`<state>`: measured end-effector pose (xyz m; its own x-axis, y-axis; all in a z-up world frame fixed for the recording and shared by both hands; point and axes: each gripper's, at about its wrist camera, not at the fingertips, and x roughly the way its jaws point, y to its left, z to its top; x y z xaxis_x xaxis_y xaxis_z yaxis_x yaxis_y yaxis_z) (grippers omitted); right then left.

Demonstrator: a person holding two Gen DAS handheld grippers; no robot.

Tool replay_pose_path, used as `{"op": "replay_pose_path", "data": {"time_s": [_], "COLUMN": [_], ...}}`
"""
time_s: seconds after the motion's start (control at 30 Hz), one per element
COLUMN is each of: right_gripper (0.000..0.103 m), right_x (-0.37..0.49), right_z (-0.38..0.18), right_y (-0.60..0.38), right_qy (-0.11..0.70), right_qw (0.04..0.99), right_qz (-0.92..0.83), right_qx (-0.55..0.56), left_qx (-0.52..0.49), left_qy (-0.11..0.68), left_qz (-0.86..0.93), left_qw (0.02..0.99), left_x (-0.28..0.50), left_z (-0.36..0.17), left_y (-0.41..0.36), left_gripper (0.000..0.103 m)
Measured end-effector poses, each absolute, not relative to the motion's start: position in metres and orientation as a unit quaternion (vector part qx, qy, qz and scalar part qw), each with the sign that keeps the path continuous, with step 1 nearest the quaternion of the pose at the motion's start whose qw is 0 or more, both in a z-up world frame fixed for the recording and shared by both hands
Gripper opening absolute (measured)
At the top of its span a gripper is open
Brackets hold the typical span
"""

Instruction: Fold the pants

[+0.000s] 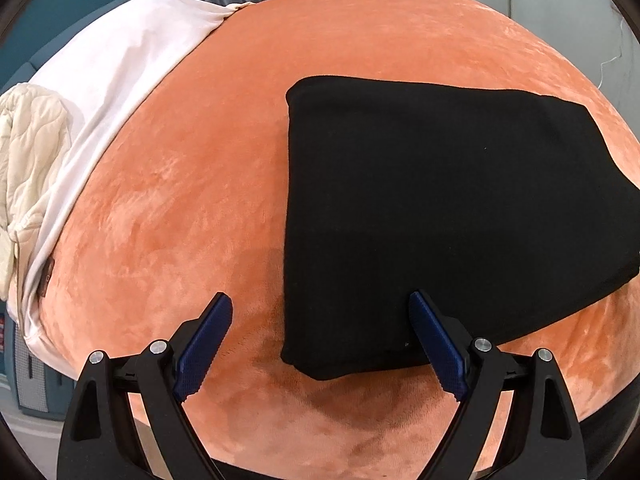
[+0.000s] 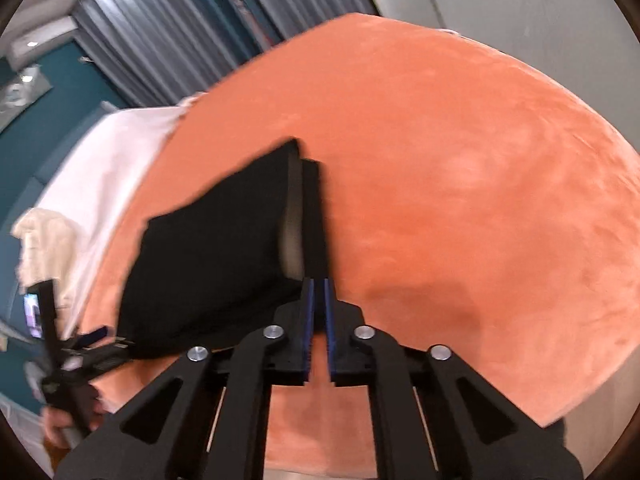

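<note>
Folded black pants (image 1: 460,208) on orange blanket (image 1: 180,208), L gripper (image 1: 320,312) wide open — pants' near corner between its fingers, R gripper (image 2: 319,292) nearly closed, pinching pants' edge.

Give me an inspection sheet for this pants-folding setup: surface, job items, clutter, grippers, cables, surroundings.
Surface: orange plush blanket covers the bed, with a white sheet showing along its left edge.
Job's things: black pants lie folded into a compact stack on the blanket; the right wrist view shows one edge lifted, with a gap between the layers.
Clutter: cream quilted cloth bunched on the white sheet.
Grippers: left gripper open, straddling the near corner of the pants; right gripper shut on the pants' edge.
Cables: thin white cable on the wall at the far right.
Surroundings: grey curtains, teal wall, pale wall.
</note>
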<state>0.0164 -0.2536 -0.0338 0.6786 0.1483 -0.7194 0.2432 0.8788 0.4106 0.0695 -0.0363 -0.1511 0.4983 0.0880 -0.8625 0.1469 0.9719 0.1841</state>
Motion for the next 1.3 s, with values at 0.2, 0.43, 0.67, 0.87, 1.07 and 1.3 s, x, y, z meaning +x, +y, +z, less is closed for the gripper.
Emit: {"op": "replay_pose_path", "data": {"time_s": [0.2,0.43,0.67,0.87,1.07,1.3], "right_gripper": [0.062,0.018,0.014,0.03,0.063,0.08], "right_x": [0.048,0.049,0.04,0.033,0.031,0.041], "right_z": [-0.026,-0.046,-0.06,-0.044,-0.033,-0.05], "right_y": [-0.222,-0.217,-0.235,-0.246,-0.259,-0.276], "right_qy": [0.404,0.421,0.428,0.401,0.393,0.416], "right_qw": [0.894,0.885,0.876,0.879,0.882,0.851], "right_qz": [-0.021,-0.012,-0.013,-0.002,-0.029,-0.004], "right_qx": [0.194,0.198,0.221,0.256,0.258,0.321], "left_qx": [0.113,0.117,0.115,0.114,0.095,-0.107], "left_qy": [0.505,0.504,0.506,0.508,0.515,0.556], "left_qz": [-0.017,-0.015,-0.026,-0.022,-0.03,-0.178], "left_qw": [0.855,0.855,0.855,0.854,0.851,0.805], "left_x": [0.071,0.072,0.072,0.071,0.068,0.083], "left_z": [-0.151,-0.153,-0.154,-0.152,-0.149,-0.132], "left_y": [-0.037,-0.037,-0.037,-0.036,-0.034,0.009], "left_gripper": [0.088,0.09,0.093,0.093,0.092,0.092]}}
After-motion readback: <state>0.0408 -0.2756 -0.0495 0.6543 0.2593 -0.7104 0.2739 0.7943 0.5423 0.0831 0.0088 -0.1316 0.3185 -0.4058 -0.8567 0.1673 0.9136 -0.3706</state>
